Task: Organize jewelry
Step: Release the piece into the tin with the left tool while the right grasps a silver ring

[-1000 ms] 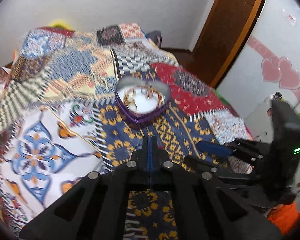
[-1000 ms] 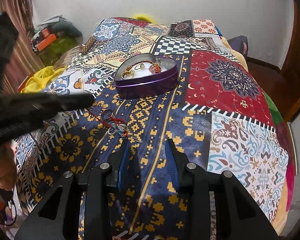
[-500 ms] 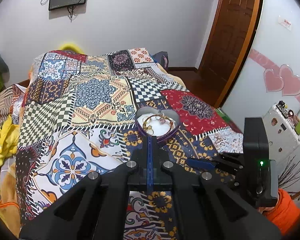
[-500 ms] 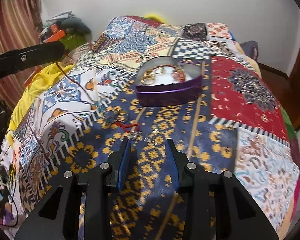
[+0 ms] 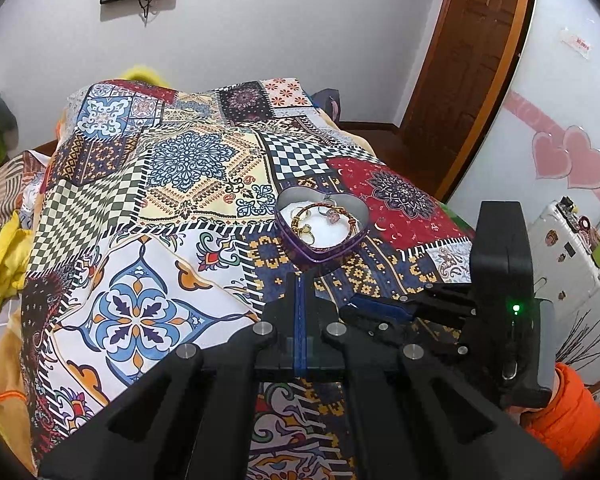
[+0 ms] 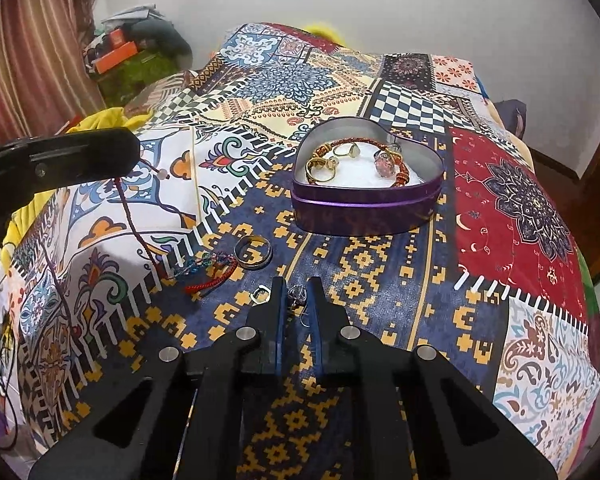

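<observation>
A purple heart-shaped tin (image 6: 366, 204) (image 5: 322, 246) sits on the patchwork bedspread and holds rings and a beaded bracelet (image 6: 396, 162). My left gripper (image 5: 300, 280) is shut on a dark red cord (image 6: 134, 216); in the right wrist view its fingers (image 6: 84, 152) lift the cord, whose braided end (image 6: 208, 266) still lies on the cloth. A gold band ring (image 6: 253, 252) lies beside it. My right gripper (image 6: 296, 286) is low over small silver pieces (image 6: 298, 292), jaws narrowed around them with a small gap.
The patchwork bedspread (image 6: 380, 280) covers the whole bed. A thin wooden stick (image 6: 194, 172) lies left of the tin. Yellow cloth (image 5: 0, 256) and clutter sit off the left side. A door (image 5: 472, 52) and a white cabinet (image 5: 560, 264) stand at the right.
My left gripper has risen and drawn back, pulling the red cord up off the cloth. My right gripper has narrowed and moved forward over the small silver pieces.
</observation>
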Available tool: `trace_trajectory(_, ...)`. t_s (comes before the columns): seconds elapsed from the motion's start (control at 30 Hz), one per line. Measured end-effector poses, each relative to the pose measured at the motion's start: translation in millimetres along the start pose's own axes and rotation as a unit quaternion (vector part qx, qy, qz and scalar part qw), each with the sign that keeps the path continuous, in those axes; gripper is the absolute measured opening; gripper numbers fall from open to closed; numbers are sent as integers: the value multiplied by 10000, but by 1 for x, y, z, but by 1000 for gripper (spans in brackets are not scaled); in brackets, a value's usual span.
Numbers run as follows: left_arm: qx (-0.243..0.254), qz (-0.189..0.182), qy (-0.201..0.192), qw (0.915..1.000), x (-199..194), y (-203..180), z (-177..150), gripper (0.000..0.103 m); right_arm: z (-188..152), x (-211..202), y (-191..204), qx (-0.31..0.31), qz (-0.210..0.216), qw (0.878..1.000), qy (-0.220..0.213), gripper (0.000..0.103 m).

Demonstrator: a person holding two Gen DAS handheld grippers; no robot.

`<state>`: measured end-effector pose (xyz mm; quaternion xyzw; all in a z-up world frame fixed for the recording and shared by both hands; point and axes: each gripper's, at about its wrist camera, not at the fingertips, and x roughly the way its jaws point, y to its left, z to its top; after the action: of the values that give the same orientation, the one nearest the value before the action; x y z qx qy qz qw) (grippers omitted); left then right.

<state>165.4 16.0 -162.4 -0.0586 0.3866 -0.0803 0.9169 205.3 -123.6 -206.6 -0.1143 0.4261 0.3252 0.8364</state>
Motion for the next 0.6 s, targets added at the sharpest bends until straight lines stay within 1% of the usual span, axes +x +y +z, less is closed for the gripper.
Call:
trace_trajectory(0.23,21,9,-68,10000,-4,-1,4,0,-4,-12,-4,111,-70,9999,-111,9)
trace_trajectory(0.37,74,29,-230,9997,-13,-5,15,0,0,-30,-9,189,-118,9993,-304,9)
trace_trajectory(0.6,93,28,-589,9982,-29,-12,39,0,13,-63,-19,360,-193,9962,-772,9)
